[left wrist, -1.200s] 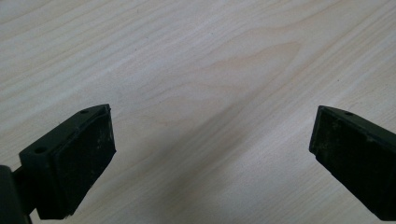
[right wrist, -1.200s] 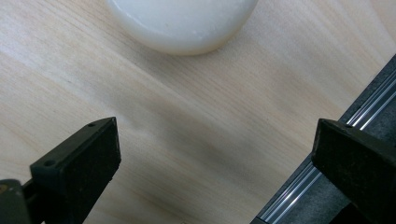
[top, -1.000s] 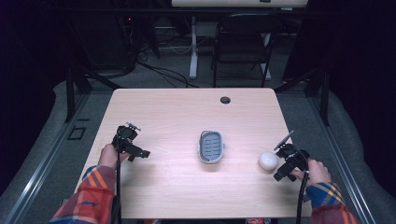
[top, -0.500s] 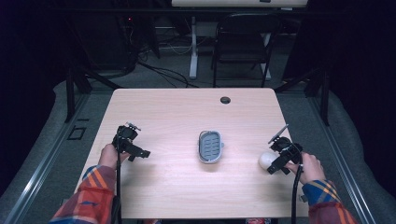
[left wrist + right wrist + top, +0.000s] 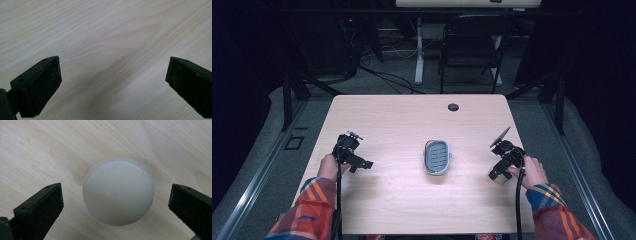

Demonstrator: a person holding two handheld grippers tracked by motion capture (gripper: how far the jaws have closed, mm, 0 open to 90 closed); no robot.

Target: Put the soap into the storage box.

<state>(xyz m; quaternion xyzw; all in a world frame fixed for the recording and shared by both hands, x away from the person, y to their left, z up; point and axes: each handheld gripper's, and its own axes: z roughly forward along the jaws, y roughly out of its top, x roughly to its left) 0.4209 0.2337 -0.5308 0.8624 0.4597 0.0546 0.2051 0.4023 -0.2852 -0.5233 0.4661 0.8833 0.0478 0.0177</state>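
A glossy white ball [image 5: 118, 191] rests on the light wooden table [image 5: 412, 120] near its right edge. My right gripper [image 5: 114, 189] is open, one jaw on each side of the ball with a gap to both. From the high view, that right gripper [image 5: 496, 172] points down over the ball and hides most of it. A grey-blue oval dish [image 5: 437, 156] with a ridged inside lies at the table's middle. My left gripper [image 5: 357, 162] sits near the left edge; the left gripper [image 5: 112, 62] is open over bare wood with nothing between its jaws.
A dark round cable hole [image 5: 453, 107] sits near the table's far edge. Beyond the table stand a black folding chair [image 5: 472, 45] and a desk leg with cables on the floor. Both forearms in plaid sleeves come in from the near edge.
My right gripper has moved left and down over the white ball, which now sits between its open jaws. The left gripper has stayed still.
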